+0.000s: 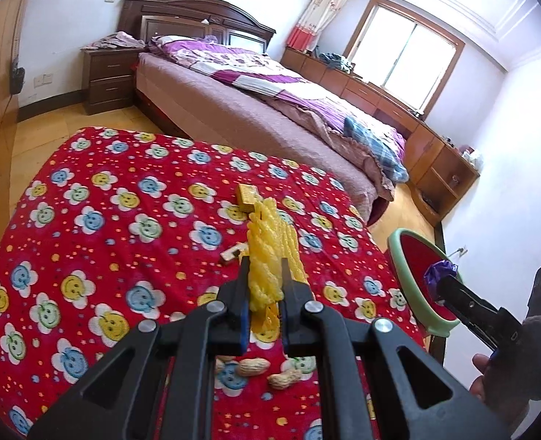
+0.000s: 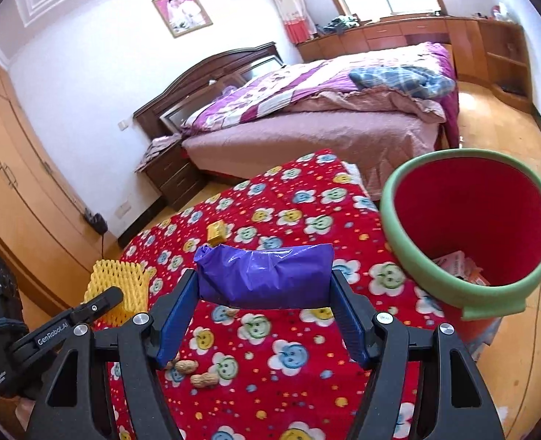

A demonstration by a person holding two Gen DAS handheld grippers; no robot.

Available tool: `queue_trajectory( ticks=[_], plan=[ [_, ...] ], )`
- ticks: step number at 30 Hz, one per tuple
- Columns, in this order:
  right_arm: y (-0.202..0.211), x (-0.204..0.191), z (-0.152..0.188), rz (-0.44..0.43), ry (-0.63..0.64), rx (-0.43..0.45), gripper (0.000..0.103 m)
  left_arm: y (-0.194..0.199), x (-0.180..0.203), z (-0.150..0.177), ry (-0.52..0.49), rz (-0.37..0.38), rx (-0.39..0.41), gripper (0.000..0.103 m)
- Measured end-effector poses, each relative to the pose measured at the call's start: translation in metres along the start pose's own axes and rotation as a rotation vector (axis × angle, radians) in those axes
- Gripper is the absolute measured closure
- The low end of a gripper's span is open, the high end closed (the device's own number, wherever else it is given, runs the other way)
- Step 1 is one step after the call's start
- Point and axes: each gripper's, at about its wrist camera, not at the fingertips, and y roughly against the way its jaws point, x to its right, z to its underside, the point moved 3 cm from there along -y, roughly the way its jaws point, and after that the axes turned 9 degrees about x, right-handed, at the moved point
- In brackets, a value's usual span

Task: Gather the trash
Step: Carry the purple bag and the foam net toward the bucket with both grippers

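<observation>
My left gripper (image 1: 266, 275) is shut on a yellow foam net sleeve (image 1: 270, 249) and holds it above the red flowered table (image 1: 105, 220); the sleeve also shows in the right wrist view (image 2: 120, 286). My right gripper (image 2: 264, 278) is shut on a purple plastic wrapper (image 2: 263, 275), held above the table left of the bin; the wrapper also shows in the left wrist view (image 1: 441, 273). The red bin with a green rim (image 2: 468, 231) stands at the table's right edge and holds some paper trash (image 2: 453, 260). A small yellow box (image 1: 246, 198) lies further out on the table, as do peanuts (image 1: 255, 366).
A small white scrap (image 1: 231, 253) lies on the table by the sleeve. Peanuts also show in the right wrist view (image 2: 197, 374). A bed (image 1: 270, 102) stands beyond the table, with a nightstand (image 1: 109, 77), wardrobes (image 2: 13, 190) and window cabinets (image 1: 398, 110) around it.
</observation>
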Motion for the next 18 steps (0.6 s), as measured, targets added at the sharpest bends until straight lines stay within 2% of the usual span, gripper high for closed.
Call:
queue_trajectory(
  ticks=[8, 18],
  plan=[
    [0.015, 0.026, -0.009, 0.035, -0.025, 0.038, 0.031, -0.013, 0.027, 0.007, -0.021, 0.043, -0.036, 0.092],
    [0.032, 0.061, -0.019, 0.086, -0.059, 0.079, 0.031, -0.036, 0.066, 0.016, -0.039, 0.133, -0.090, 0.092]
  ],
)
